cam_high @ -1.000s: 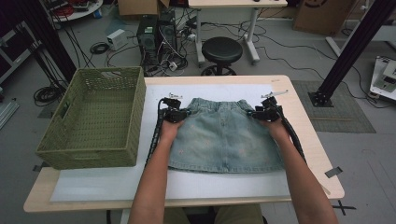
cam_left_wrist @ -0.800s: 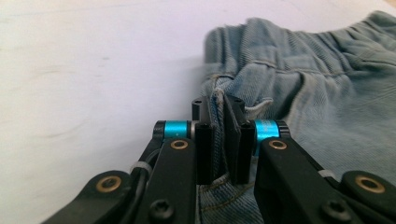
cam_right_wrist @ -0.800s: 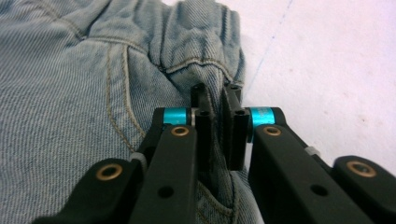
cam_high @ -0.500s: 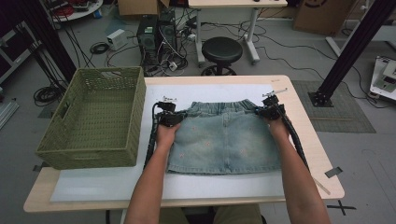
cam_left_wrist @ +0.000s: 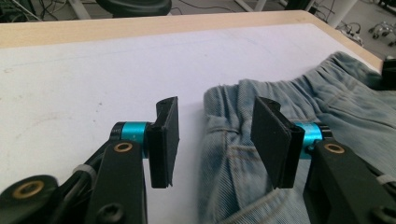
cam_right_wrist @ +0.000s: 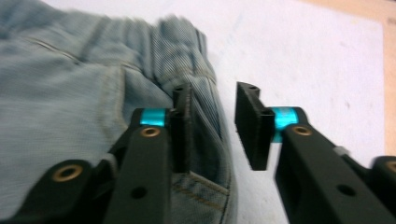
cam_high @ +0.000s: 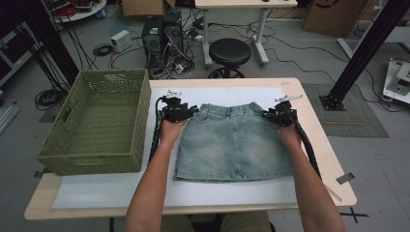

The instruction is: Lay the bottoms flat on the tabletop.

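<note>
Denim skirt (cam_high: 234, 142) laid flat on counter (cam_high: 319, 145); left gripper (cam_left_wrist: 215, 140) and right gripper (cam_right_wrist: 214, 128) jaws just opened, waistband corners released.

My left hand-held gripper (cam_left_wrist: 215, 140) has black jaws with flat pads, turquoise collars, brass-coloured screws, black cables; my forearms are bare.

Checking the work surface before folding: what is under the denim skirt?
The denim skirt lies flat on a white sheet that covers the wooden table. Anything directly beneath the fabric is covered.
</note>
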Motion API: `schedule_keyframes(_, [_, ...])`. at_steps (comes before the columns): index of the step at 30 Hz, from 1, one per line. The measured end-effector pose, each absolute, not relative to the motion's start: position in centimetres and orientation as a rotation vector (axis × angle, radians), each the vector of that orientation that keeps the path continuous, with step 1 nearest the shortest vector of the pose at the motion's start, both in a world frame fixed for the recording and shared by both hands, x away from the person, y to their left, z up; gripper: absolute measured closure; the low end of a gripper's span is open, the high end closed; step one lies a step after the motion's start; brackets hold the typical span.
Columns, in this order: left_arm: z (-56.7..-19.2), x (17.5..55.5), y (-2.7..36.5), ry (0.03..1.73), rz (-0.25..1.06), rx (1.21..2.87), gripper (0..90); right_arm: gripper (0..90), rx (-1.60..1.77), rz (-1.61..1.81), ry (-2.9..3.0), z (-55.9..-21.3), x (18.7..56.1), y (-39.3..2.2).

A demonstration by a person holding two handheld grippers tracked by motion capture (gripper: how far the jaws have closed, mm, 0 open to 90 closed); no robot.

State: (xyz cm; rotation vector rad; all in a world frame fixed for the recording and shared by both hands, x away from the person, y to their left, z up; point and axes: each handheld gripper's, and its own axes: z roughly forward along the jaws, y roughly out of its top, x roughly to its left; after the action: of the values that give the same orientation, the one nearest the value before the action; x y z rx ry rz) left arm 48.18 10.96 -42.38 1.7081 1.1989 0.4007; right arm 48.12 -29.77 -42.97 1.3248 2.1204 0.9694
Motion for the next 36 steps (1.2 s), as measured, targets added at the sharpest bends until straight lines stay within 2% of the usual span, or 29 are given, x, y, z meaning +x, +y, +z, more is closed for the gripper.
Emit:
schedule_keyframes(9, [-45.2, 49.0, 10.0, 1.240, 0.247, 1.837, 52.1, 53.5, 1.334, 0.929, 2.187, -42.4, 47.9, -30.7])
schedule_keyframes(10, [-45.3, 48.8, 9.9, 1.231, 0.275, 1.841, 52.4, 52.8, 1.351, 0.917, 2.194, -42.6, 48.0, -30.8])
schedule_keyframes(11, [-45.3, 48.7, 9.8, 1.227, 0.266, 1.849, 58.4, 52.6, 1.372, 0.903, 2.195, -42.8, 48.1, -31.0])
schedule_keyframes(12, [-45.2, 48.6, 9.8, 1.233, 0.261, 1.852, 73.1, 52.9, 1.395, 0.887, 2.196, -43.0, 48.2, -31.1])
schedule_keyframes(13, [-45.0, 48.5, 9.8, 1.251, 0.272, 1.848, 80.0, 55.8, 1.414, 0.878, 2.206, -43.2, 48.3, -31.2])
schedule_keyframes(16, [-44.5, 48.2, 10.2, 1.262, 0.356, 1.831, 84.2, 82.5, 1.461, 0.934, 2.267, -44.0, 48.5, -31.5])
schedule_keyframes(20, [-43.7, 48.1, 11.4, 1.291, 0.441, 1.754, 85.1, 86.6, 1.394, 0.890, 2.247, -43.6, 48.5, -30.8])
schedule_keyframes(25, [-42.5, 48.4, 12.2, 1.309, 0.567, 1.699, 85.4, 86.8, 1.353, 0.927, 2.171, -43.3, 48.6, -29.7])
schedule_keyframes(31, [-43.7, 48.4, 11.2, 1.287, 0.534, 1.722, 83.9, 86.1, 1.367, 0.878, 2.143, -44.5, 49.2, -29.4])
schedule_keyframes(32, [-43.7, 48.3, 11.1, 1.269, 0.514, 1.720, 80.6, 85.3, 1.368, 0.879, 2.139, -44.7, 49.3, -29.2])
schedule_keyframes(34, [-43.6, 48.2, 11.2, 1.262, 0.487, 1.718, 63.2, 77.2, 1.380, 0.901, 2.129, -44.6, 49.2, -29.3])
schedule_keyframes(36, [-43.5, 47.7, 11.6, 1.255, 0.476, 1.698, 57.1, 65.5, 1.405, 0.956, 2.106, -44.3, 48.9, -29.7])
